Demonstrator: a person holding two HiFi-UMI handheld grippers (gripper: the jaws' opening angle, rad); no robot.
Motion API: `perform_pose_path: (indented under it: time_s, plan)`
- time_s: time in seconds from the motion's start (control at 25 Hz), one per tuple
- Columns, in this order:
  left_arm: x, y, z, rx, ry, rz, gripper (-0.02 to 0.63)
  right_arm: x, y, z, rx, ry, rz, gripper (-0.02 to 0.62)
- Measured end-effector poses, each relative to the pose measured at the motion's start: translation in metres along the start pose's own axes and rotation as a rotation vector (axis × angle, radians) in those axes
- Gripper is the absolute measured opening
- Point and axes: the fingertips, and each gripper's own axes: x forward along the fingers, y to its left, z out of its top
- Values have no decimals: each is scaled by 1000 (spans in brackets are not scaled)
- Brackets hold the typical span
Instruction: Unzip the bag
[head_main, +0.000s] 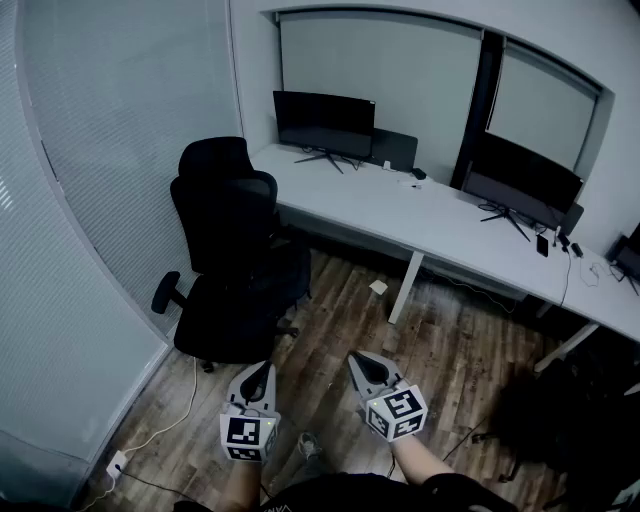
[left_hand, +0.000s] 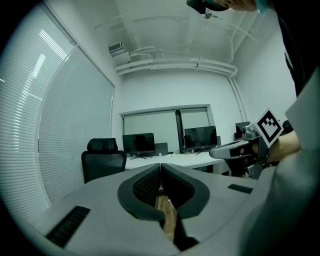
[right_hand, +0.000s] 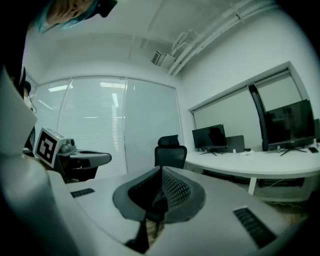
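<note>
Bag not clearly id'd: dark shape (head_main: 545, 415) on floor (head_main: 450, 350) right of right gripper (head_main: 358, 362), too dim to tell. Left gripper (head_main: 262, 370) & right both pressed together, nothing btwn jaws.

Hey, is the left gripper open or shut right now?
Shut. The left gripper shows its jaws touching at the tips in its own view, with nothing held between them.

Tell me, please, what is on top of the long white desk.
The desk carries a left monitor and a right monitor, plus small items too small to identify. Anything behind the screens is hidden.
</note>
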Motion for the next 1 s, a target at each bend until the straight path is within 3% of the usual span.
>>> perform_pose_path:
  time_s: [0.76, 1.0]
  plan:
    - [114, 65, -34, -32, 50, -111, 28, 126, -44, -14, 34, 55, -41, 54]
    - [143, 87, -47, -40, 92, -149, 95, 163, -53, -27, 38, 91, -64, 104]
